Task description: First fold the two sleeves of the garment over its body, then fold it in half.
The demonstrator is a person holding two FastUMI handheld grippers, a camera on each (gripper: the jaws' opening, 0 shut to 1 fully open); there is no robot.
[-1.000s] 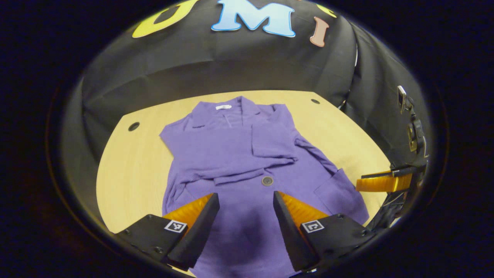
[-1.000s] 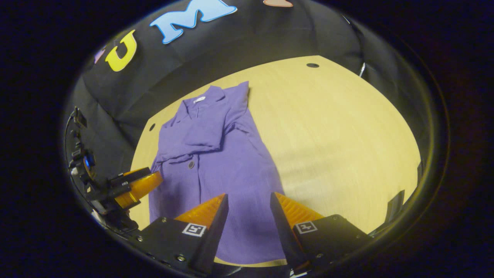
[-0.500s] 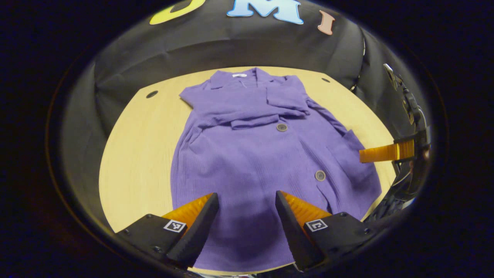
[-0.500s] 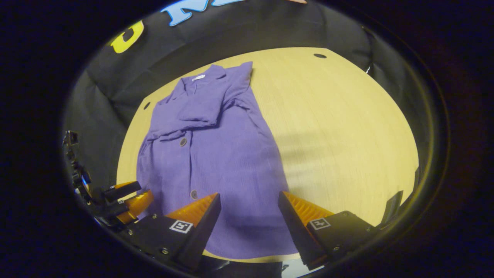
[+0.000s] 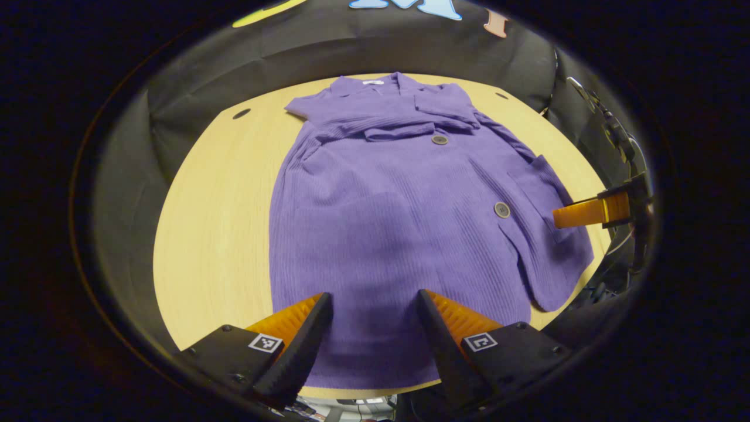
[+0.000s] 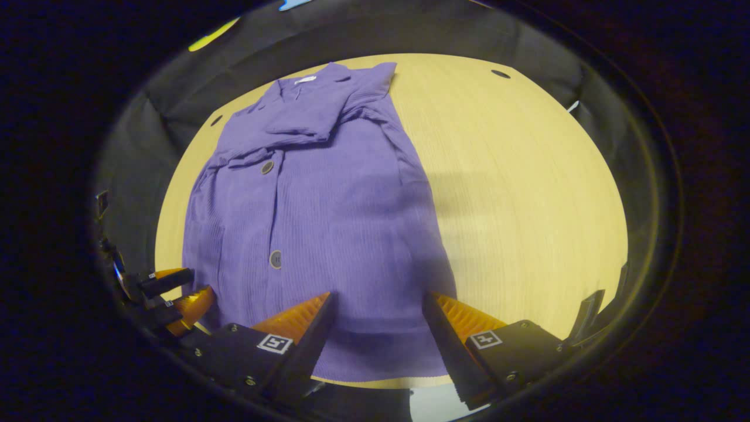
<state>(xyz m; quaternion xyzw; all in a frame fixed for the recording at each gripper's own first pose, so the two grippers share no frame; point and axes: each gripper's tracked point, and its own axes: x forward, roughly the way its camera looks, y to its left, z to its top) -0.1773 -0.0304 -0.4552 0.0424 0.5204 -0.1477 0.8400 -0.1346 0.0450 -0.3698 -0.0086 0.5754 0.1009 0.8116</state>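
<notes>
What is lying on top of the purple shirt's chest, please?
Both sleeves lie folded across the purple shirt just below its collar, above the upper button. The chest fabric beneath them is covered.

1. A light wooden table (image 5: pixel 211 234) with a rounded near edge.
2. Dark round holes (image 5: pixel 241 113) near its far corners, another at (image 6: pixel 500 74).
3. Black cloth wall (image 5: pixel 328 47) behind the table.

The left gripper (image 5: pixel 374 328) is held open above the hem of the purple garment (image 5: pixel 398 217). Both sleeves (image 5: pixel 404 120) are seen folded across its chest, far beyond the fingers (image 5: pixel 302 346).
</notes>
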